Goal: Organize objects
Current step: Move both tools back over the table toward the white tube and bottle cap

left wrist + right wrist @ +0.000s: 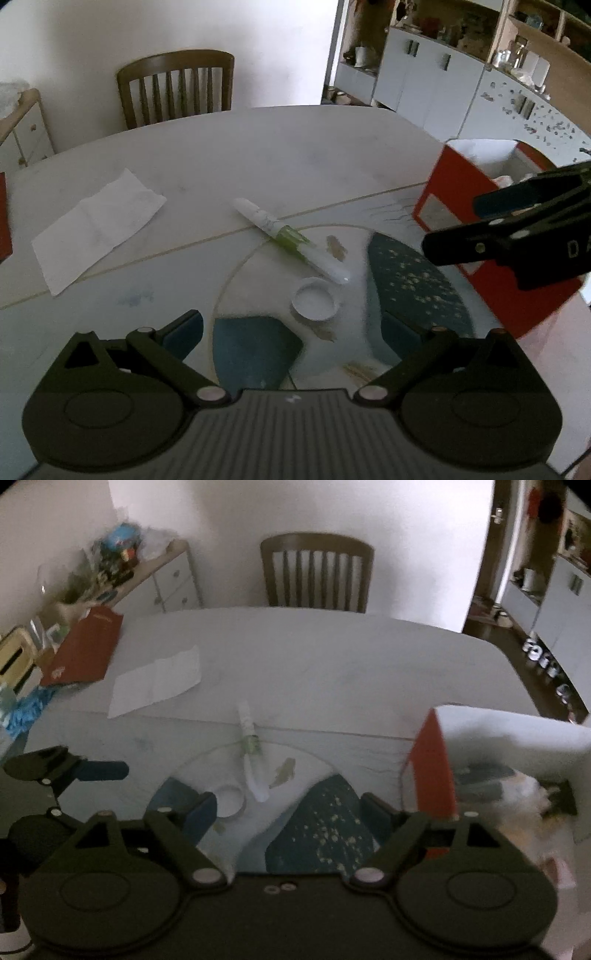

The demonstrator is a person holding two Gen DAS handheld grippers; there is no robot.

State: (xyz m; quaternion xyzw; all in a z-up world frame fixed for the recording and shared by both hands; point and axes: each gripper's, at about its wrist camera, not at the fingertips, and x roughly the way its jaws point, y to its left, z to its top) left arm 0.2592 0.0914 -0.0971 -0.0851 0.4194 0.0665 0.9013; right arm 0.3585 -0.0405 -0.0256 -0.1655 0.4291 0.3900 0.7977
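Spread wide and holding nothing, the left gripper (pixel 291 332) fills the lower frame; a white lid (pixel 316 298) and a green-banded tube (pixel 288 238) lie at centre, with a red box (pixel 454 192) at right.

Right wrist view: the right gripper (pixel 288 812) also gapes empty at the bottom, with the lid (pixel 231 800) at its left finger and the box (pixel 434 764) at right.

A pale table (pixel 280 147) fills mid-frame, bearing a white paper sheet (pixel 98 227) at left, a green-banded tube (pixel 288 238) at centre, a white lid (pixel 316 303) just below it, and a red box (pixel 454 192) at right
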